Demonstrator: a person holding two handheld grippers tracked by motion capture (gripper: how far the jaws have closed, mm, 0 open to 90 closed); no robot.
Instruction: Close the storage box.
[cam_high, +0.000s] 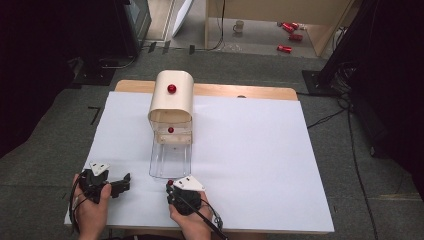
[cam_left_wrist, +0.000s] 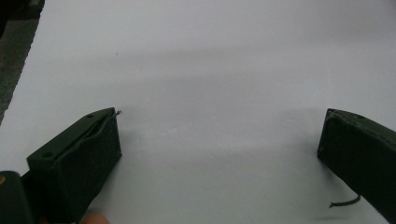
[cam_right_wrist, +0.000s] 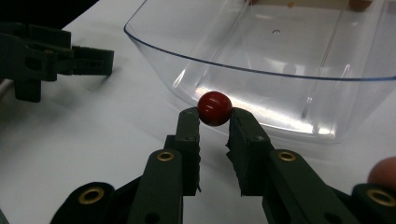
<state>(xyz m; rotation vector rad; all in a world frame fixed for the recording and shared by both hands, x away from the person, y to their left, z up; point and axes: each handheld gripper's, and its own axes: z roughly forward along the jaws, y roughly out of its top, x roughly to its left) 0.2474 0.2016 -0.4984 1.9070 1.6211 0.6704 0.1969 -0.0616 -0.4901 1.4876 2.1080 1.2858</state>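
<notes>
My right gripper (cam_right_wrist: 214, 122) is shut on a small red ball (cam_right_wrist: 214, 108), pinched between its two tips just in front of the near wall of a clear plastic tray (cam_right_wrist: 261, 79). In the high view that ball (cam_high: 170, 183) sits at the tray's (cam_high: 170, 160) near end, under my right gripper (cam_high: 171, 187). The tray runs back into a cream curved cover (cam_high: 171, 100) with a red knob (cam_high: 171, 88) on top; another red ball (cam_high: 171, 130) shows inside. My left gripper (cam_high: 124, 184) rests to the left, open (cam_left_wrist: 219, 135) over bare white sheet, holding nothing.
A white sheet (cam_high: 250, 150) covers the wooden table (cam_high: 260, 92). From the right gripper view the left gripper (cam_right_wrist: 88, 60) lies to the left of the tray. On the floor beyond the table stand a mug (cam_high: 239, 26) and several red cans (cam_high: 290, 30).
</notes>
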